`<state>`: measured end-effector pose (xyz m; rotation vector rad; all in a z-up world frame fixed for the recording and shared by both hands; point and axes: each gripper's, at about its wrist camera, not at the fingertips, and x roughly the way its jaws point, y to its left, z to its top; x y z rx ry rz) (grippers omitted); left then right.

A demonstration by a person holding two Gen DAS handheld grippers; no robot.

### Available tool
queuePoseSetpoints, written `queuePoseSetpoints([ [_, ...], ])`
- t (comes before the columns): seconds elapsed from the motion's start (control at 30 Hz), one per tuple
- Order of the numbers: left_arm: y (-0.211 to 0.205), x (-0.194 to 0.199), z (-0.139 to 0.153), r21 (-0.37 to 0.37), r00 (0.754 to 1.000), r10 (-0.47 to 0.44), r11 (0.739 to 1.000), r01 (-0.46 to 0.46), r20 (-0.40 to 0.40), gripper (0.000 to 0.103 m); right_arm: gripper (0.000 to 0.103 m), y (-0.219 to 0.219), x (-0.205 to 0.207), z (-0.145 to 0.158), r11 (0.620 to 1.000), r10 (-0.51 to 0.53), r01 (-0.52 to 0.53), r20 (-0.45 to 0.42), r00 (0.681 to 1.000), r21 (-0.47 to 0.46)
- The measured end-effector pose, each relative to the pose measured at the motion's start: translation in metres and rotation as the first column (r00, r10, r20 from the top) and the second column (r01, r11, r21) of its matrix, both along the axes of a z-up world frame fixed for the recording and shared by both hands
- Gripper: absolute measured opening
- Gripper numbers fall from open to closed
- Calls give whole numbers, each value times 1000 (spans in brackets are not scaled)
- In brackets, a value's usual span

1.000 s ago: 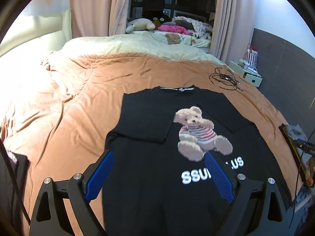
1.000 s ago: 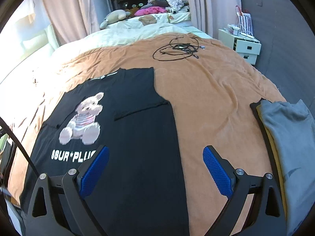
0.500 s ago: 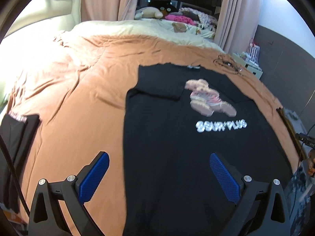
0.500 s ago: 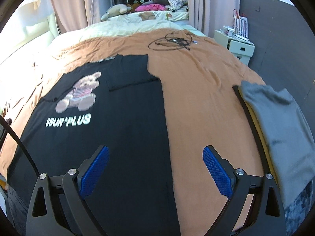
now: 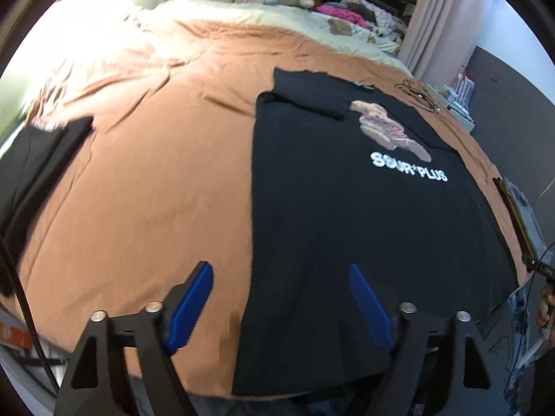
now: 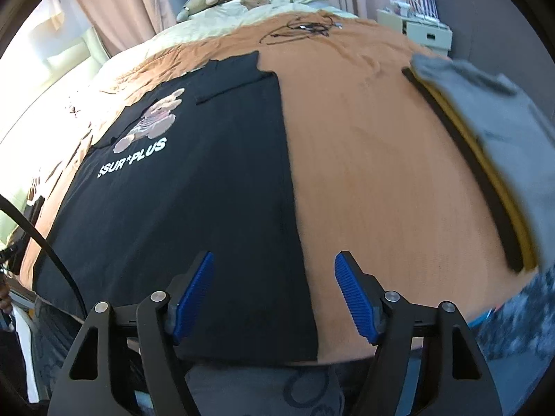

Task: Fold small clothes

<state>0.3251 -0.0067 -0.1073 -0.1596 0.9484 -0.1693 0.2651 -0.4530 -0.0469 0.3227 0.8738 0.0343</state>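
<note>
A black T-shirt (image 5: 347,215) with a teddy-bear print and white lettering lies flat on the orange bedspread (image 5: 156,173), both sleeves folded inward. My left gripper (image 5: 281,303) hovers over the shirt's near left hem corner; its jaws are closing, with the shirt's left edge below the gap and the pads apart from the cloth. In the right wrist view the same T-shirt (image 6: 194,187) fills the left half. My right gripper (image 6: 272,293) hovers over the near right hem corner, jaws closing, the shirt's right edge running under the gap.
A stack of folded clothes (image 6: 485,131), grey on top, lies at the bed's right side. Another dark folded garment (image 5: 38,166) lies at the left. A tangle of black cable (image 6: 298,29) sits farther back, with pillows and soft toys (image 6: 201,0) beyond. A white bedside drawer unit (image 6: 423,31) stands at right.
Both grippers have drawn back and down from over the shirt's middle to its near hem corners. Both pairs of jaws have narrowed.
</note>
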Motion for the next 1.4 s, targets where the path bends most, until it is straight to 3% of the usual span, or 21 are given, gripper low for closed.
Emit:
queuePoseSetpoints([
  [0.17,12,-9,-18,-43,998,23,999,-25,-50,62,51,-16,-6,-19,996,-7,10,-31,1000,87],
  [0.33,20,-18,-30,-101,995,39,994,-48,-89,61,46,-32,-8,-34,977,-3,12,-41,999,212],
  [0.47,27,-23,-38,-142,990,59,987,-77,-124,61,44,-43,-13,-38,937,31,-23,-17,999,349],
  [0.6,33,-27,-46,-176,983,85,978,-113,-160,61,44,-51,-12,-45,904,36,-30,-7,999,427],
  [0.73,35,-30,-47,-184,982,101,974,-130,-162,61,43,-61,-9,-52,886,0,-2,5,1000,465],
  [0.9,45,-42,-50,-266,976,107,951,-157,-191,60,29,-70,-7,-58,864,-30,29,-6,1000,503],
  [1.03,43,-49,-51,-280,976,105,947,-156,-189,59,26,-62,-26,-64,861,-40,36,-5,999,507],
  [1.2,50,-56,-54,-287,970,145,938,-197,-195,37,2,-51,-27,-61,871,-48,44,-3,999,489],
  [1.27,52,-56,-55,-290,968,153,935,-206,-197,31,2,-53,-30,-56,876,-67,53,13,998,480],
  [1.4,43,-58,-54,-260,971,148,946,-195,-188,31,2,-59,-40,-43,862,-117,71,61,991,502],
])
